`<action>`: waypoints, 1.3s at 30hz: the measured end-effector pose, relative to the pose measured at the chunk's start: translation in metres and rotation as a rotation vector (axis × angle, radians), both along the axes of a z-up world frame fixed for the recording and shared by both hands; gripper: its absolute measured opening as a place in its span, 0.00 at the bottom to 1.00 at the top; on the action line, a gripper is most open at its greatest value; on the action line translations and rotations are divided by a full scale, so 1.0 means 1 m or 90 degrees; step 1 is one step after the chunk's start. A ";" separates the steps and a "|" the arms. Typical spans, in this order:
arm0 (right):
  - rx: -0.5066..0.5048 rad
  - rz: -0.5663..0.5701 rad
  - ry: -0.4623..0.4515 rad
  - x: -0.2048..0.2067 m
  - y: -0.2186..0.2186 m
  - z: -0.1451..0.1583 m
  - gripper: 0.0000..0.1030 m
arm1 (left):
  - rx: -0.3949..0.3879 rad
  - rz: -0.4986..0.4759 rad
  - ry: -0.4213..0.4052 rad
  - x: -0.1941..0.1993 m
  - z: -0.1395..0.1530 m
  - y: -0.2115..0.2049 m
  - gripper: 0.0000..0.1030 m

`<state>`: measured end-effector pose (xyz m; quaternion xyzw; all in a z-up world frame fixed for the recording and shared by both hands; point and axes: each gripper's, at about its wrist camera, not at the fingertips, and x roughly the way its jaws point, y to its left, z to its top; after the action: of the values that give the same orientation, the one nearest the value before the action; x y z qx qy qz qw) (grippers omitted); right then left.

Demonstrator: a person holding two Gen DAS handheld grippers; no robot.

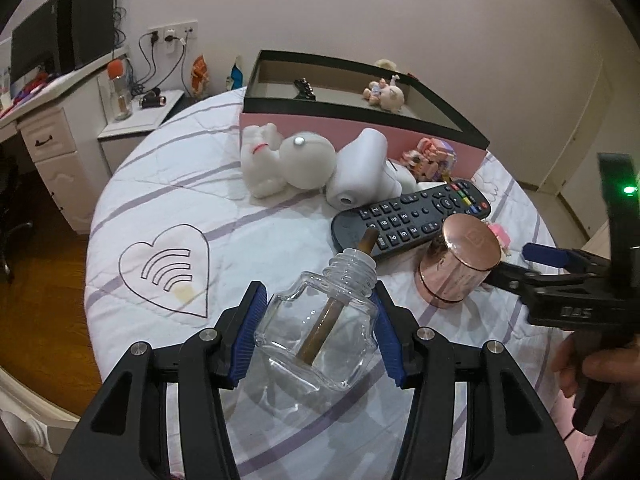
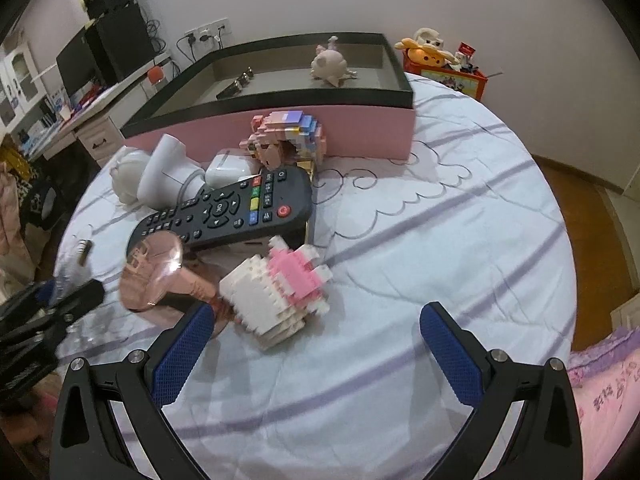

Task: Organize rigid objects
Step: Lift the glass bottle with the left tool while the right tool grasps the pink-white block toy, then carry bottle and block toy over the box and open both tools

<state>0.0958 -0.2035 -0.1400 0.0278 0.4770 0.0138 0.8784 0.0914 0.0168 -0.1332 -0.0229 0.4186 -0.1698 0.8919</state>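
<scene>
Two toys in box [image 1: 360,114]; remote [image 1: 412,216], cap [image 1: 460,264], toys remain beside it. Left gripper [image 1: 318,320] clamps bottle [image 1: 320,328]; right gripper [image 2: 316,344] wide open, empty.

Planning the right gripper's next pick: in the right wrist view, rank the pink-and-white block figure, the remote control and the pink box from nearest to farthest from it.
1. The pink-and-white block figure, just ahead of the open right gripper, toward its left finger.
2. The remote control, behind the figure, to the left.
3. The pink box, farthest, at the back of the bed.
</scene>
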 end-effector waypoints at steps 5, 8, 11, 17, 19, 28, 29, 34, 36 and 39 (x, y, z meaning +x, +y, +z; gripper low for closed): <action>-0.032 0.019 -0.006 0.006 0.005 -0.011 0.92 | 0.000 0.002 0.000 0.000 0.001 0.000 0.51; -0.035 0.024 -0.020 0.002 0.004 -0.006 0.57 | 0.000 0.003 -0.001 -0.001 0.002 0.000 0.51; -0.013 0.022 -0.019 -0.001 -0.007 -0.001 0.38 | -0.001 0.002 -0.004 -0.001 0.005 -0.002 0.51; 0.005 0.015 -0.035 -0.009 -0.016 0.008 0.35 | -0.002 -0.002 -0.019 -0.003 0.015 -0.004 0.51; 0.015 0.016 -0.042 -0.012 -0.018 0.014 0.35 | -0.002 -0.002 -0.024 -0.003 0.019 -0.003 0.51; 0.042 0.022 -0.075 -0.019 -0.025 0.047 0.35 | 0.000 -0.003 -0.046 0.008 0.046 -0.002 0.51; 0.039 0.025 -0.081 -0.018 -0.026 0.052 0.35 | 0.001 -0.004 -0.051 0.011 0.051 -0.002 0.51; 0.031 0.052 -0.114 0.007 -0.019 0.086 0.35 | 0.005 -0.007 -0.081 0.032 0.085 -0.010 0.51; 0.028 0.060 -0.124 0.023 -0.017 0.096 0.35 | 0.009 -0.005 -0.095 0.045 0.099 -0.017 0.51; 0.036 0.067 -0.131 0.052 -0.015 0.109 0.35 | 0.019 -0.003 -0.111 0.068 0.114 -0.027 0.51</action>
<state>0.1481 -0.2181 -0.0308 0.0258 0.3846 0.0761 0.9196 0.1594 -0.0099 -0.0191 0.0061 0.3421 -0.1673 0.9246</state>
